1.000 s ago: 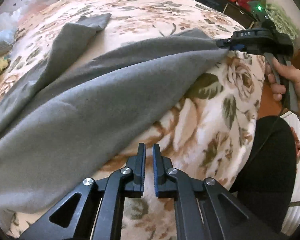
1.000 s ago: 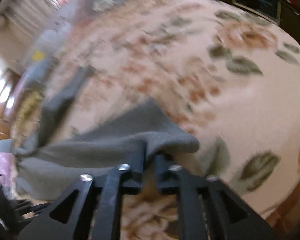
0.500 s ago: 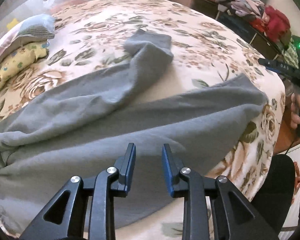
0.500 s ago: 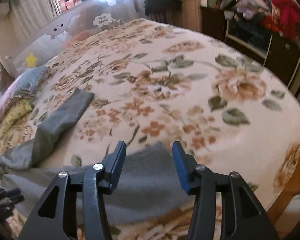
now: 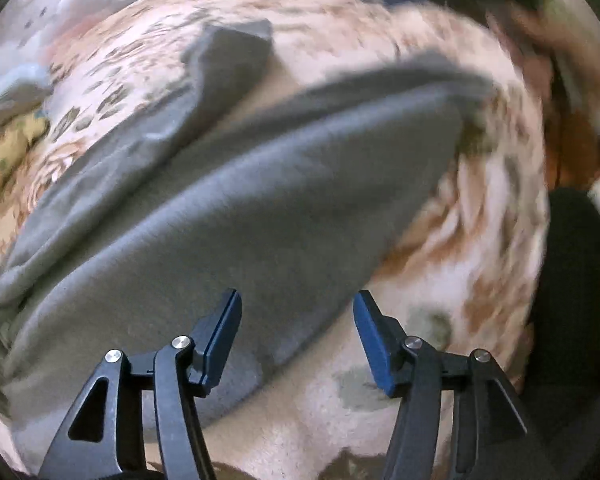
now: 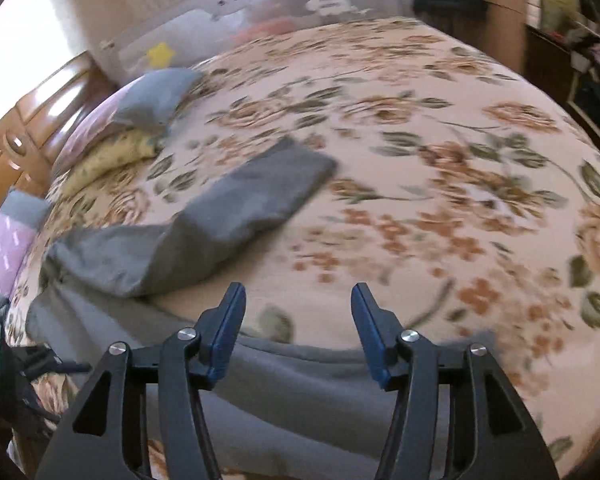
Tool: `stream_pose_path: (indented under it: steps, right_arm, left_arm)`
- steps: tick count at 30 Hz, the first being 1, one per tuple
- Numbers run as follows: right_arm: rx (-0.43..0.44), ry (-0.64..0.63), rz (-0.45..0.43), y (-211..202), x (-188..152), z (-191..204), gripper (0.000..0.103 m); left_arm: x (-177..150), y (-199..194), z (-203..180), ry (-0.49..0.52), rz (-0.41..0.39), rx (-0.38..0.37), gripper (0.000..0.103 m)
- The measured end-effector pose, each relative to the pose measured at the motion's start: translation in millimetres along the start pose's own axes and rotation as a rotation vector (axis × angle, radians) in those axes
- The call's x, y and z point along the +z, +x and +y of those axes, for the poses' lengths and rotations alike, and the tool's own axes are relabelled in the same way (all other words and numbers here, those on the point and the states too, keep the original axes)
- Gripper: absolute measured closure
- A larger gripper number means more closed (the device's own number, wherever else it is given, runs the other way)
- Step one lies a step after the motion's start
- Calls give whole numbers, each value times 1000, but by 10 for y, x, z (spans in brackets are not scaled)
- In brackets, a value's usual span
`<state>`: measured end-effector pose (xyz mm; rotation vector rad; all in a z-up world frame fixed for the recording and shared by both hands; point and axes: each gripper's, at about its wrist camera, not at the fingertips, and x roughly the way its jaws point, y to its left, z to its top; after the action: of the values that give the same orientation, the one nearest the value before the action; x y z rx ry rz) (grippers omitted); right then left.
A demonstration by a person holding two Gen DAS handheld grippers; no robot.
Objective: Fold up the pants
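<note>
Pants [image 5: 228,216] flat on bed [image 6: 440,208], legs splayed, far leg toward 11 o'clock. No fold yet. Left tongs [image 5: 296,332], right tongs [image 6: 296,328] wide open, empty.

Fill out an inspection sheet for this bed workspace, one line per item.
Surface: bed with flowered cover.
Job's things: grey pants lie spread on the cover, the two legs apart, the far one angled away; not folded.
Clutter: pillows piled at the head end.
Grippers: left tongs open over the near leg; right tongs open above its edge; neither holds cloth.
Cables: nothing seen.
Surroundings: padded bed rail behind; wooden furniture at the side; picture blurred.
</note>
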<state>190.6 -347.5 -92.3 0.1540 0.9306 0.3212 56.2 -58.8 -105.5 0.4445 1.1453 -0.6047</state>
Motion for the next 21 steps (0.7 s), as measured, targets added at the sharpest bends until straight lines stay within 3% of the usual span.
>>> stream_pose_path:
  steps: [2, 3, 4, 6, 12, 16, 17, 19, 20, 21]
  right_arm:
    - [11, 12, 4, 67, 22, 52, 44]
    - [32, 28, 3, 92, 40, 61, 44]
    - [53, 48, -2, 118, 71, 68, 44]
    - [67, 65, -14, 176, 176, 90, 44]
    - [71, 48, -30, 503, 638, 211, 44]
    - [56, 33, 3, 902, 1021, 219, 44]
    - [46, 34, 13, 1006, 1098, 204, 44]
    - [12, 40, 45, 1259, 1268, 137, 44]
    - [0, 45, 56, 1360, 1338, 109, 44]
    - [-6, 49, 68, 1469, 1411, 82, 44]
  left_arm:
    - [-21, 140, -57, 42, 29, 59, 43]
    - [-16, 179, -32, 27, 35, 36, 50]
    - [-6, 183, 2, 3, 36, -3, 71]
    - [39, 131, 73, -25, 31, -64, 95]
    - [280, -155, 469, -98, -45, -185, 89]
    - [494, -261, 948, -173, -111, -184, 77]
    - [549, -266, 1090, -194, -116, -196, 73]
    - [632, -252, 1278, -216, -97, -275, 45]
    - [682, -262, 1376, -211, -104, -292, 45]
    - [735, -270, 1440, -199, -118, -252, 45]
